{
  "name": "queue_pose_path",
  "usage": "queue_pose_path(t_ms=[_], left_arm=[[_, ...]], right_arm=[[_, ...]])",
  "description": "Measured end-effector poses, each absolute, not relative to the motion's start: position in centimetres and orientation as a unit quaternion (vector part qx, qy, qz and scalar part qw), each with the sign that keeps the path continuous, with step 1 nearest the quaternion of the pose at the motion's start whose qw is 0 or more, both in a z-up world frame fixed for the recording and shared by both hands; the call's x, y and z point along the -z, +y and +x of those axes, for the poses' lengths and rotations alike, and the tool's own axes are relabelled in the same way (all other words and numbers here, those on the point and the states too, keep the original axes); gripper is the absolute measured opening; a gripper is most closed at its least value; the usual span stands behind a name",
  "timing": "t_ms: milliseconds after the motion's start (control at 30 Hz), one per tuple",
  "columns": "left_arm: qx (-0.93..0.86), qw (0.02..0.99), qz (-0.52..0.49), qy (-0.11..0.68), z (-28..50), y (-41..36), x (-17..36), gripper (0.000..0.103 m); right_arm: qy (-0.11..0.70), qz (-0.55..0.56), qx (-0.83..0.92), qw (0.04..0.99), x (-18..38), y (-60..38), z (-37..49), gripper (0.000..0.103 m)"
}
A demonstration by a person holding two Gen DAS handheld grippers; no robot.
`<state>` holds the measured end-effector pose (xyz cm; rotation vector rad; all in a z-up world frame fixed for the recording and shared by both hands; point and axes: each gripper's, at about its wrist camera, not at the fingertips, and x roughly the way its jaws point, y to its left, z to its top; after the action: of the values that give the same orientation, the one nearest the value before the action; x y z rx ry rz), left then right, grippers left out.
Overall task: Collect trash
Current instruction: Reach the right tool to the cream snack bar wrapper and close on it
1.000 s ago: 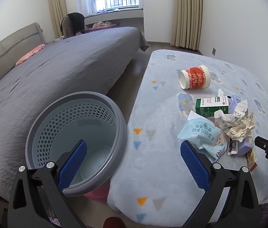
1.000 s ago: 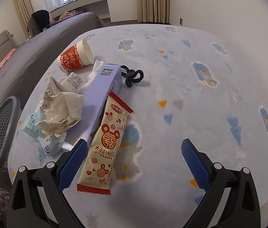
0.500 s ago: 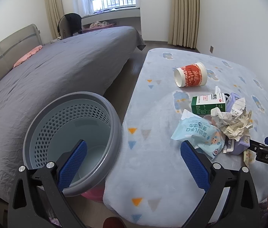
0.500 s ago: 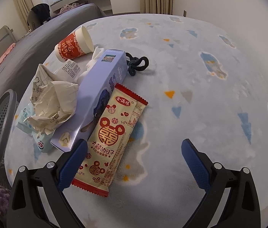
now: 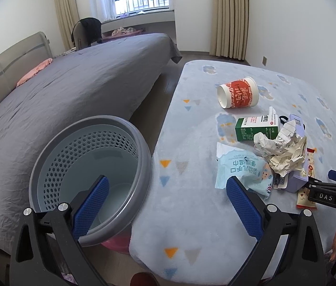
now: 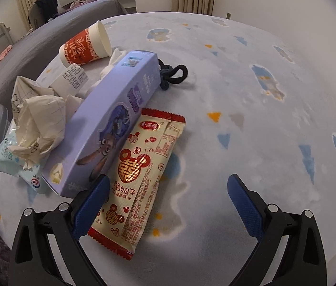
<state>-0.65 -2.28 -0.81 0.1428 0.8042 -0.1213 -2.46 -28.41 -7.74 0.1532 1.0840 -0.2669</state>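
Cream-and-red foil snack wrapper (image 6: 141, 178) lies flat on the pale blue patterned fleece tabletop (image 6: 251, 124), at 7 o'clock in the right wrist view. The right tongs (image 6: 168, 205) are spread wide and hold nothing; the left blue pad sits over the wrapper's left edge, the right pad over bare fleece. The long lilac cardboard box (image 6: 110, 128) lies along the wrapper's left side, touching it.

The left tongs (image 5: 168, 205) are likewise wide apart and empty, hovering between the grey perforated plastic bin (image 5: 89, 174) at 8 o'clock and the trash pile at 3 o'clock. The bin stands off the tabletop's left edge and appears empty, so collection is judged to be at its start.

Risks, as judgement:
- The wrapper is thin and flat; pads closing from above may slide over the foil or pinch fleece instead.
- The left pad is close to the lilac box; a closing stroke may catch the box end and drag it along.
- The crumpled lined paper ball (image 6: 36, 119) rests on the pale blue wet-wipe pack (image 6: 17, 164) and against the box; shifting the box may tip it loose.

Other items: red-and-white paper cup (image 5: 238, 95) on its side at 1 o'clock, green-and-white carton (image 5: 256, 128), dark knotted cord (image 6: 172, 74) beyond the box end. A grey bed (image 5: 72, 90) lies beyond the bin.
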Motion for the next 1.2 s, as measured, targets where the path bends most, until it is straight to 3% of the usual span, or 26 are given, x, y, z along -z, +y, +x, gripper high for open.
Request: queue_pose_path(t_ms=[633,700,800,967,1200], left_arm=[[0.059,0.914,0.074,0.395,-0.5,-2.6,1.1,0.097],[0.06,0.913,0.075,0.396,-0.5,-2.6,1.2,0.097],[0.063,0.912,0.078,0.397,-0.5,-2.8,1.3,0.097],[0.07,0.91,0.076,0.4,-0.4,-3.1,1.5,0.097],[0.078,0.912,0.078,0.396,-0.7,-3.8,1.5,0.097]], right_arm=[[0.492,0.058,0.136,0.858,7.6,-28.2,-1.9,0.092],[0.497,0.058,0.134,0.856,7.9,-28.1,-1.7,0.075],[0.496,0.058,0.127,0.857,7.9,-28.0,-1.4,0.07],[0.495,0.051,0.102,0.861,7.7,-27.1,-1.5,0.044],[0.484,0.073,0.094,0.867,7.0,-27.7,-2.4,0.04]])
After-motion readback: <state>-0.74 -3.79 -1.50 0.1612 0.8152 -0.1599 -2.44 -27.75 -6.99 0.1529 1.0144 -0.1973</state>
